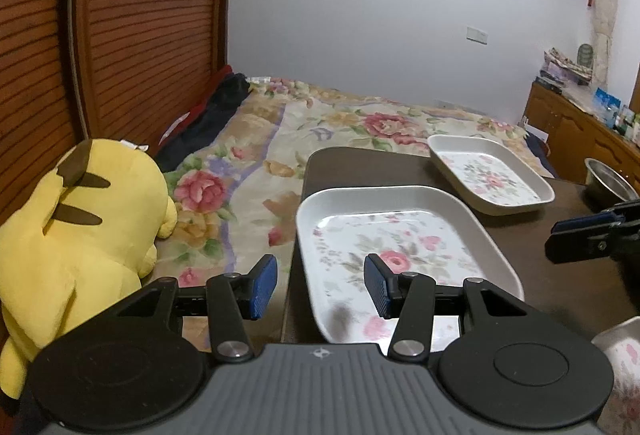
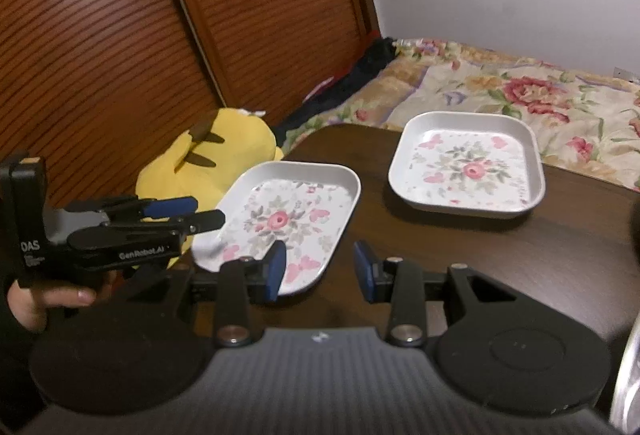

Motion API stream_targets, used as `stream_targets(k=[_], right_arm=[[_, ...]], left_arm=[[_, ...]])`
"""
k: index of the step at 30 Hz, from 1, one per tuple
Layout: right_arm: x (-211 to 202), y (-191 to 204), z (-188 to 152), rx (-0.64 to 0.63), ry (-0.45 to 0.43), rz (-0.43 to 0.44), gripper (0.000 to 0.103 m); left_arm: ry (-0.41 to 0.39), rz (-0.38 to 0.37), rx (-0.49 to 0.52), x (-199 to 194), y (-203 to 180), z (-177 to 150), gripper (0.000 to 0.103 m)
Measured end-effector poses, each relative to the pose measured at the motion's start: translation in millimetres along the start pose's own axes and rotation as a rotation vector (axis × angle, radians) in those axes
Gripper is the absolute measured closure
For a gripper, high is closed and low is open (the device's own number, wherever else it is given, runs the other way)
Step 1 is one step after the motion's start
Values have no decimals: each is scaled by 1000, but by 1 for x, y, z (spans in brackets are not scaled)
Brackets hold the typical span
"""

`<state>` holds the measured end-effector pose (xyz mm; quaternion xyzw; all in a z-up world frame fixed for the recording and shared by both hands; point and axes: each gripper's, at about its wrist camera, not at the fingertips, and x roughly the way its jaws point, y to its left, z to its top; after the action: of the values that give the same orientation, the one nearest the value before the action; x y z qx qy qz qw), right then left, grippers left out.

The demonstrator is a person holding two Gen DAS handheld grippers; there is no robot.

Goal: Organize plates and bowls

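- Plates first: two white floral trays with raised rims lie on a dark table (image 2: 420, 243). The near plate (image 1: 400, 235) sits at the table's left edge; the far plate (image 1: 490, 171) lies well apart from it, toward the bed.
- Handling, as a guess: both look stiff and light, possibly melamine, with a glossy face likely to slip under the pads. The upright rim is the sensible hold, one finger inside and one outside the wall. A long-side pinch should tip less than a corner one.
- Left gripper (image 1: 320, 285) has its fingers spread wide and holds nothing; it hovers at the near plate's left rim, one pad off the table, the other over the plate's floor.
- Right gripper (image 2: 320, 271) is also spread and empty, hovering low by the near plate's front corner.
- Bowls: a steel bowl (image 1: 608, 181) stands at the table's right side, and a floral bowl (image 1: 622, 367) shows only in part at the lower right. Steel would be light, rigid and slick.
- Surface: the tabletop is smooth dark wood grain, so a plate could slide if nudged, and the near one has little margin on its left.
- Room: a bed with a floral quilt (image 1: 320, 115) sits behind the table, a yellow plush (image 1: 76, 239) lies beside slatted wooden doors (image 1: 132, 15), and a low cabinet (image 1: 576, 131) lines the right wall.
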<state>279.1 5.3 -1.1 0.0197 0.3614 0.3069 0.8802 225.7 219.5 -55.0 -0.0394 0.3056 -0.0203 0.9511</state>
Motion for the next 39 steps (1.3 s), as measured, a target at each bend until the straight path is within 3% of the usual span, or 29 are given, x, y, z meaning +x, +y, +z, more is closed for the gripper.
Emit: stream_targets(k=[8, 12, 23, 29, 31, 33, 39], right_arm=[[35, -1, 9, -4, 59, -13, 64], [52, -2, 10, -1, 85, -22, 67], [65, -3, 9, 7, 108, -23, 81], [67, -2, 8, -2, 111, -22, 82], [68, -2, 8, -1, 110, -21, 82], [68, -2, 7, -3, 112, -18, 90], [68, -2, 7, -10, 109, -21, 91]], left_arm=[[12, -41, -34, 10, 8, -1, 59], [20, -49, -35, 13, 7, -2, 67], [35, -67, -45, 14, 5, -5, 77], [35, -55, -49, 13, 5, -8, 85], [35, -49, -48, 13, 5, -9, 86], [34, -47, -49, 13, 6, -9, 87], [43, -37, -46, 8, 0, -7, 88]])
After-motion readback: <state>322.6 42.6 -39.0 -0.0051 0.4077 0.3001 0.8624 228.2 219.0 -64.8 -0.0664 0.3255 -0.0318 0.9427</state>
